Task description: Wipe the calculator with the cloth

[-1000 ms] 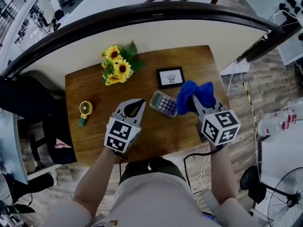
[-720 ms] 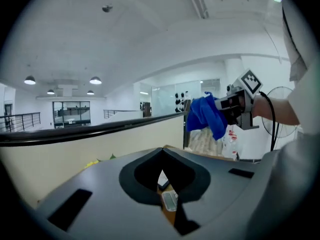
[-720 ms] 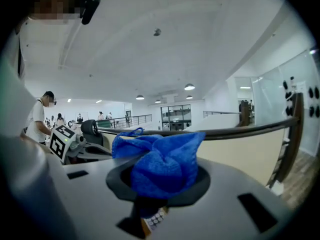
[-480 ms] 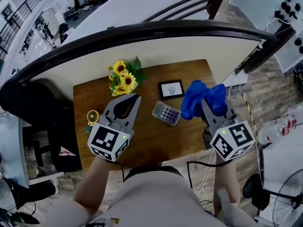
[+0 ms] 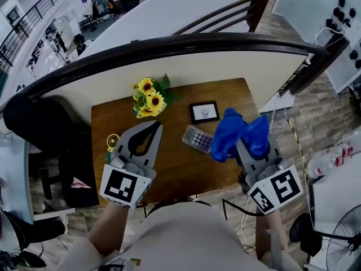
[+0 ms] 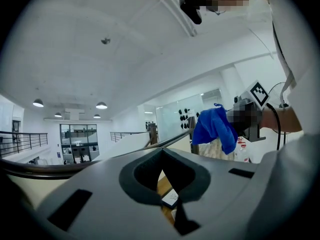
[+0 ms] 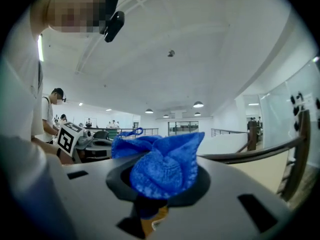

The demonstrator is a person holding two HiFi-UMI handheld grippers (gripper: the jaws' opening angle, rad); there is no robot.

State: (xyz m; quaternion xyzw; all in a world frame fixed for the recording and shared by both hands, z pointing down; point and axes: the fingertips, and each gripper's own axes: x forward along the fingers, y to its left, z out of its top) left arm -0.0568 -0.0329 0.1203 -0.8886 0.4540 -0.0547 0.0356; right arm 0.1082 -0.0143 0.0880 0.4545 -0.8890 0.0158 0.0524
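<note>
My right tool [image 5: 243, 141] grips the blue cloth [image 5: 228, 134] clear of the calculator [image 5: 197, 138] at mid-frame, my left tool [image 5: 153, 126] is closed and empty, so I judge the wiping remains.

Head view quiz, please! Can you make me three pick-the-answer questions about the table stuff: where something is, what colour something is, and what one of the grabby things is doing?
1. Where is the calculator?
A. On the floor
B. On the wooden table
C. On top of the flowers

2. What colour is the cloth?
A. Red
B. White
C. Blue

3. What is the right hand-held gripper doing?
A. It is shut on the cloth
B. It is open and empty
C. It is shut on the calculator

Answers:
1. B, because the calculator lies flat on the tabletop with nothing gripping it.
2. C, because the cloth is bright blue in every view.
3. A, because the right gripper view shows the cloth bunched between its jaws.
</note>
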